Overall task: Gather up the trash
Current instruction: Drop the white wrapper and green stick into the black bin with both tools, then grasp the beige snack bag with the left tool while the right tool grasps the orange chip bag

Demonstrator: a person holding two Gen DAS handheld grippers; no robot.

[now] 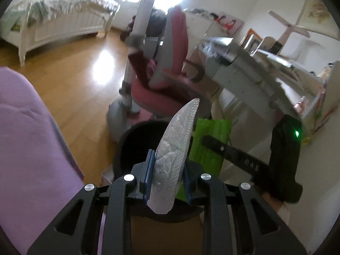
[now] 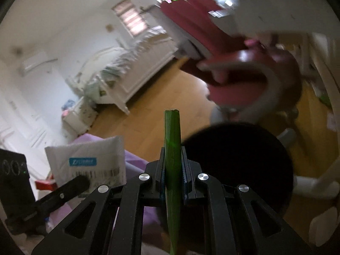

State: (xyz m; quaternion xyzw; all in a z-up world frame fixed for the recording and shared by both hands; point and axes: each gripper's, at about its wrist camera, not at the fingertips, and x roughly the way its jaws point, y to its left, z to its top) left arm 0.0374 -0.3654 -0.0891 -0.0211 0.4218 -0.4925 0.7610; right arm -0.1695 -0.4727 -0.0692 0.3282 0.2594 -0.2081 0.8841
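My left gripper [image 1: 167, 167] is shut on a silver foil wrapper [image 1: 176, 148] that stands up between its pads. It is held above a black round trash bin [image 1: 136, 146] on the wooden floor. My right gripper [image 2: 173, 170] is shut on a flat green wrapper [image 2: 172, 140], seen edge-on. The bin [image 2: 235, 161] lies just right of it. The green wrapper [image 1: 210, 140] and the right gripper's body [image 1: 284, 159] also show in the left wrist view, right of the foil. The foil wrapper's white labelled face [image 2: 91, 161] shows at the left of the right wrist view.
A pink and grey desk chair [image 1: 165, 68] stands just beyond the bin. A white desk [image 1: 255, 68] is on the right. A white bed [image 1: 57, 21] stands across the wooden floor. Purple fabric [image 1: 27, 140] fills the near left.
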